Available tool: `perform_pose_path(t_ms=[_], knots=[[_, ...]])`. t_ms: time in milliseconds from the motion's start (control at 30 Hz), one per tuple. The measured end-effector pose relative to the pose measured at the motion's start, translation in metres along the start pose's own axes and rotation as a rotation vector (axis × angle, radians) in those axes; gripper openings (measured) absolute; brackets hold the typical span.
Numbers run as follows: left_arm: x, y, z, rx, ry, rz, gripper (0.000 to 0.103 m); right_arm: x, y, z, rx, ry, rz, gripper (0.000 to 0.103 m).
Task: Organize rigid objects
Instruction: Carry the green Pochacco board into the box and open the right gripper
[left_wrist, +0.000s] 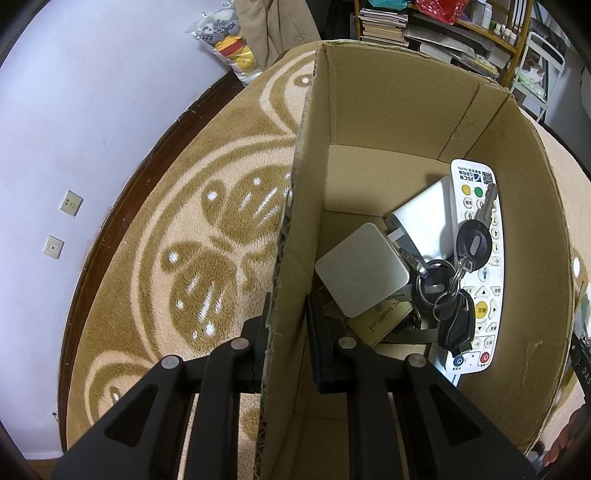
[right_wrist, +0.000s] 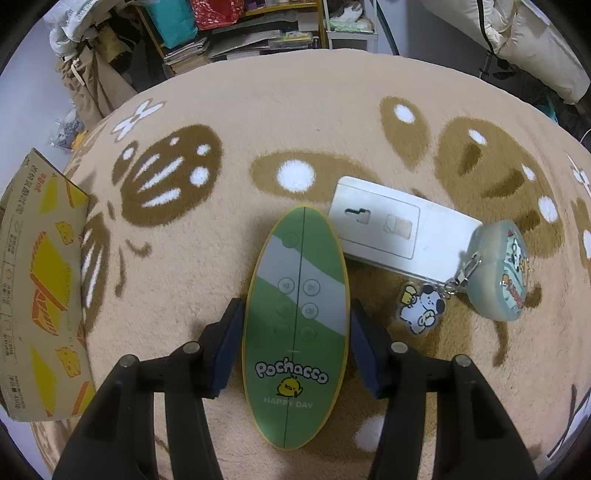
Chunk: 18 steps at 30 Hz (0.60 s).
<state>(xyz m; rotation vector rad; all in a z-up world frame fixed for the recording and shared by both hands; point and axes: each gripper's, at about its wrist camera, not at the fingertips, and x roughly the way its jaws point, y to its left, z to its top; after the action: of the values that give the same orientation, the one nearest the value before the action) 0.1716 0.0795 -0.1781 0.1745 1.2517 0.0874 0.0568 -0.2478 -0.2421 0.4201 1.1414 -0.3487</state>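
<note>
A green Pochacco remote lies on the patterned rug between the right gripper's parted fingers, seemingly touching both, while the left gripper pinches the cardboard box's wall.

The left wrist camera looks steeply down, close in, along the near left wall of an open cardboard box. The right wrist camera faces down and forward over the patterned rug. Both views share the box, rug and far cluttered shelves.
</note>
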Motion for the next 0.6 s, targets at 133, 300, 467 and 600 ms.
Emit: perform_pose_path(t_ms=[133, 300, 467, 600], knots=[[0.000, 0.000, 0.000, 0.000, 0.000, 0.000, 0.014, -0.005, 0.004, 0.002, 0.000, -0.011, 0.033, 0.059], [0.000, 0.000, 0.000, 0.000, 0.000, 0.000, 0.014, -0.012, 0.023, 0.012, -0.049, -0.031, 0.072, 0.059], [0.001, 0.003, 0.000, -0.008, 0.002, -0.010, 0.014, -0.022, 0.046, 0.025, -0.084, -0.054, 0.152, 0.059], [0.002, 0.004, 0.000, -0.009, 0.003, -0.014, 0.014, -0.030, 0.067, 0.028, -0.148, -0.066, 0.166, 0.059]])
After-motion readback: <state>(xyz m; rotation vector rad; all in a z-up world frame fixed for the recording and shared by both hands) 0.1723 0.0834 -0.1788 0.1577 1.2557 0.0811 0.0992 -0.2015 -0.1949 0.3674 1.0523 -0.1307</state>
